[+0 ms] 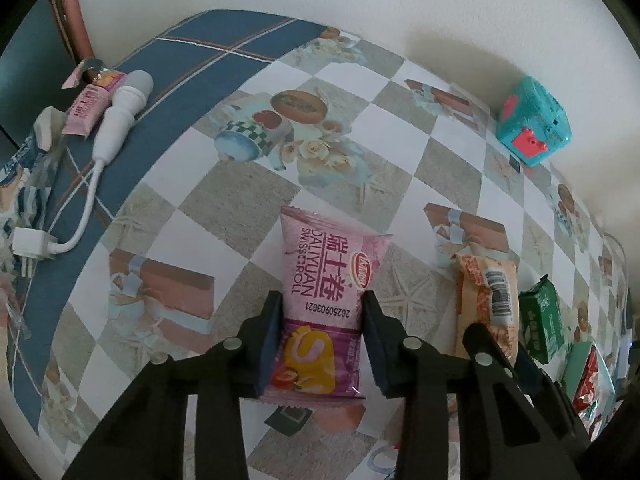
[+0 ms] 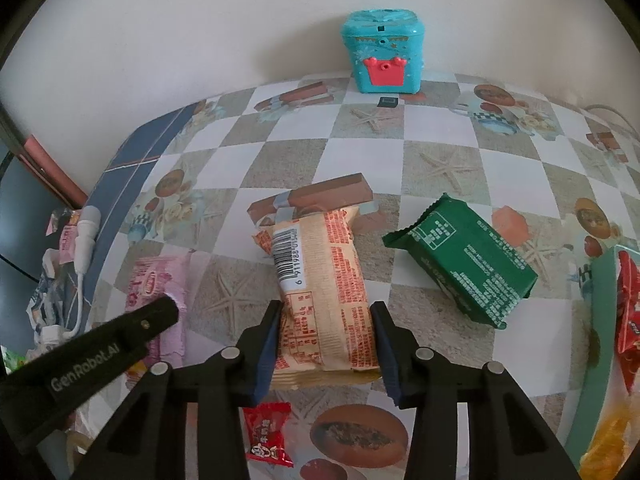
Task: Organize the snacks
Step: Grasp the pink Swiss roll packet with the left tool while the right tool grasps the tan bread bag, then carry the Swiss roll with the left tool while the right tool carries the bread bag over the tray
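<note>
Pink Swiss roll packet [image 1: 324, 304] lies on the desk [image 1: 224, 216], pinched between the left gripper [image 1: 323, 332] jaws; the right gripper [image 2: 325, 344] jaws pinch a beige barcoded snack packet [image 2: 320, 288], lower ends hidden.

pink swiss roll packet [image 1: 324, 304] between left gripper [image 1: 322, 344] fingers [image 1: 272, 340], seemingly pinched, on checkered tablecloth [image 1: 192, 208]

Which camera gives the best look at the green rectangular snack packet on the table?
The right wrist view: the green rectangular snack packet lies whole and unobstructed there, printed back up, right of the beige barcode packet. The left wrist view shows the green packet only small and distorted near the right edge.
</note>
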{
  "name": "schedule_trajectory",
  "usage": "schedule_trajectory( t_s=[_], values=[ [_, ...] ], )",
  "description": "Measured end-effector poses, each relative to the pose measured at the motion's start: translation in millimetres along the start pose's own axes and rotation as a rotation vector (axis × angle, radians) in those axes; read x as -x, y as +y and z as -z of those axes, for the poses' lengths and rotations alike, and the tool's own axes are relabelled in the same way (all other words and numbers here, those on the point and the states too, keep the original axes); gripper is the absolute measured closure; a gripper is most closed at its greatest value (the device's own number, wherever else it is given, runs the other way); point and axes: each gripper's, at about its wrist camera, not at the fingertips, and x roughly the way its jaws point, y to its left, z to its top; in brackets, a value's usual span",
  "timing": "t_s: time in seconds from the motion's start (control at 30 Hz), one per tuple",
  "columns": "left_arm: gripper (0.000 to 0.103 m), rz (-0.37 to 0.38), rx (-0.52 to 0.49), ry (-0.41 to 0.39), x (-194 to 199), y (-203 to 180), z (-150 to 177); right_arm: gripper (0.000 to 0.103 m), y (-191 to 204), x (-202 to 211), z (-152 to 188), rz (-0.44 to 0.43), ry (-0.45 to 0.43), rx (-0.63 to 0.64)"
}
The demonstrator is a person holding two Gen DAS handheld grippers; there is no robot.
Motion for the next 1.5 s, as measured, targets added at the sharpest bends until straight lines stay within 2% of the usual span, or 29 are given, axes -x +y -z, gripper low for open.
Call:
schedule_trajectory(
  t_s=[0.1, 0.2, 0.4, 0.47, 0.63, 0.8, 0.93, 1.0, 1.03, 1.2, 1.27, 1.5],
  values=[
    [0.063, 0.045, 0.013, -0.014, 14, 3, -1, 0.058, -2, 7, 0, -0.002, -0.003, -0.003],
    [0.063, 0.027, 0.007, -0.046, 32, -1, -1, 0.058, -5, 15, 0, -0.007, 0.002, -0.02],
    [0.063, 0.051, 0.001, -0.07, 62, -20, 12, 0.059, -10, 52, -1, -0.01, -0.02, -0.03],
    [0.063, 0.053, -0.031, -0.083, 71, -33, 16, 0.074, -15, 70, -1, -0.013, -0.036, -0.037],
    [0.063, 0.042, -0.105, -0.13, 99, -59, 31, 0.074, -28, 101, 1, -0.001, -0.061, -0.054],
    [0.063, 0.028, -0.109, -0.124, 105, -62, 48, 0.074, -41, 99, 6, -0.041, -0.017, -0.084],
    [0.063, 0.021, -0.039, -0.078, 90, -38, 54, 0.073, -38, 78, 11, -0.069, 0.028, -0.061],
    [0.063, 0.006, 0.011, -0.046, 76, -20, 53, 0.068, -34, 67, 14, -0.065, 0.049, -0.039],
    [0.063, 0.0, 0.031, -0.032, 71, -13, 53, 0.059, -33, 60, 16, -0.06, 0.064, -0.031],
    [0.063, 0.002, 0.115, 0.04, 42, 15, 52, 0.053, -29, 38, 22, -0.054, 0.104, -0.014],
    [0.063, 0.013, 0.131, 0.055, 36, 19, 52, 0.043, -28, 35, 23, -0.048, 0.102, -0.001],
    [0.063, 0.037, 0.13, 0.069, 32, 14, 50, 0.037, -22, 36, 23, -0.071, 0.113, 0.03]
  ],
)
